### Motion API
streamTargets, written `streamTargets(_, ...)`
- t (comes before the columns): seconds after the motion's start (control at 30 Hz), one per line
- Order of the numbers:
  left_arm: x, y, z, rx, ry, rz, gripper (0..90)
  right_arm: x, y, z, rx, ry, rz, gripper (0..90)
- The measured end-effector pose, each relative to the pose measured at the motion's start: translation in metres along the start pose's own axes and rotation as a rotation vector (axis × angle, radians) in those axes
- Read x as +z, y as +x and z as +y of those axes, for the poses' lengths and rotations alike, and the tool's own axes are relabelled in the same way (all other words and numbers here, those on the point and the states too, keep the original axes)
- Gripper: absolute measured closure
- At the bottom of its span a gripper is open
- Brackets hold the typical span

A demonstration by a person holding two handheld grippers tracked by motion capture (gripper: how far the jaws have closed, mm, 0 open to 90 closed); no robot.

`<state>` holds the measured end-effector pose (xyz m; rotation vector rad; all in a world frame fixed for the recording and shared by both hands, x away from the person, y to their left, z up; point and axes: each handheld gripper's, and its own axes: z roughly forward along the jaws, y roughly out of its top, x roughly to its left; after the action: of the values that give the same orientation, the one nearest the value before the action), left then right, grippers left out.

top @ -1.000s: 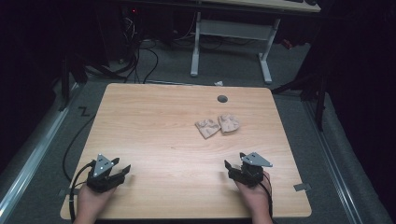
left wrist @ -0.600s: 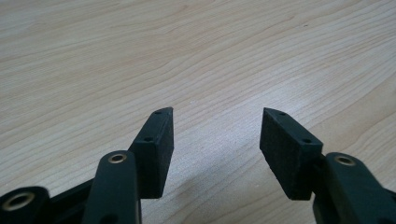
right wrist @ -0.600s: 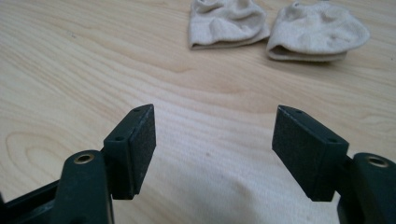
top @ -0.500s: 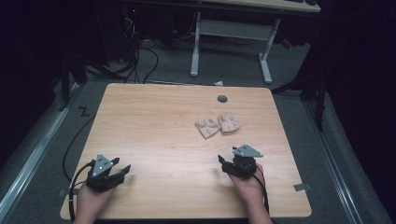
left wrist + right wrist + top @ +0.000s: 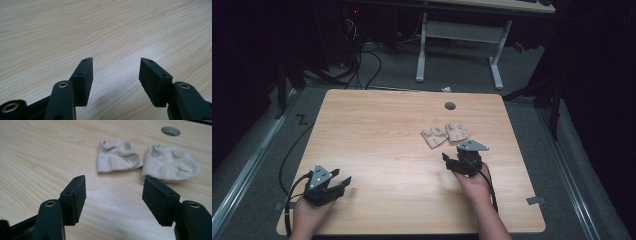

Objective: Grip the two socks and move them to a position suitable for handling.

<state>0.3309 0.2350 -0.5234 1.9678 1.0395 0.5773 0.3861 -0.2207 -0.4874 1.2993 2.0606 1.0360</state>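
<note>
Two small beige socks lie side by side on the wooden table (image 5: 377, 130), right of its middle: one sock (image 5: 434, 136) to the left, the other sock (image 5: 457, 131) to the right. My right gripper (image 5: 452, 159) hovers just in front of them, pointing at them. In the right gripper view the left sock (image 5: 117, 157) and the right sock (image 5: 171, 163) lie a short way beyond the right gripper (image 5: 115, 181). Its jaws stand open and have just been closing a little, with nothing between them. My left gripper (image 5: 343, 182) rests open near the front left corner over bare wood (image 5: 116, 61).
A round cable hole (image 5: 450, 106) sits near the table's far edge, behind the socks (image 5: 171, 131). Beyond the table stand a white desk frame (image 5: 422, 55) and cables (image 5: 362, 60) on the grey floor. Bare wood stretches between the two hands.
My right hand has moved forward and slightly up toward the socks. The left hand has stayed where it was.
</note>
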Motion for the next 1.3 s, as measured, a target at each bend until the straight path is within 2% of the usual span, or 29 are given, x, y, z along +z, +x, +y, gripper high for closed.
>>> streamTargets(0.1,0.0,0.0,0.0,0.004,0.0,0.004,45.4,0.001,-0.002,0.003,0.011,-0.02,-0.001,36.4)
streamTargets(0.17,0.0,0.0,0.0,0.005,0.003,0.003,45.4,0.004,-0.005,0.009,0.018,-0.015,0.001,36.6)
streamTargets(0.33,0.001,-0.001,0.0,0.008,0.002,0.004,45.5,0.008,-0.007,0.018,0.003,-0.022,-0.006,36.4)
streamTargets(0.53,0.001,-0.001,0.0,0.009,0.003,0.003,45.4,0.021,-0.009,0.03,-0.013,0.011,-0.018,36.3)
streamTargets(0.63,0.0,-0.001,0.0,0.01,0.006,0.001,45.4,0.033,-0.011,0.037,-0.012,0.063,-0.009,38.2)
streamTargets(0.8,0.001,-0.001,0.0,0.01,0.003,-0.002,45.3,0.04,-0.014,0.046,0.014,0.057,0.002,42.1)
streamTargets(0.83,0.001,-0.001,0.0,0.011,0.006,-0.003,45.3,0.044,-0.017,0.05,0.037,0.041,0.018,42.6)
streamTargets(1.0,0.002,-0.001,0.0,0.01,0.006,-0.005,45.2,0.053,-0.022,0.057,0.047,0.042,0.02,42.8)
streamTargets(1.03,0.001,0.0,0.0,0.01,0.007,-0.007,45.2,0.059,-0.025,0.062,0.041,0.059,0.008,42.1)
streamTargets(1.2,0.001,0.0,0.001,0.01,0.005,-0.006,45.2,0.072,-0.03,0.069,0.041,0.095,0.009,41.9)
streamTargets(1.3,0.001,0.0,0.001,0.008,0.003,-0.007,45.1,0.083,-0.032,0.07,0.045,0.122,0.007,45.3)
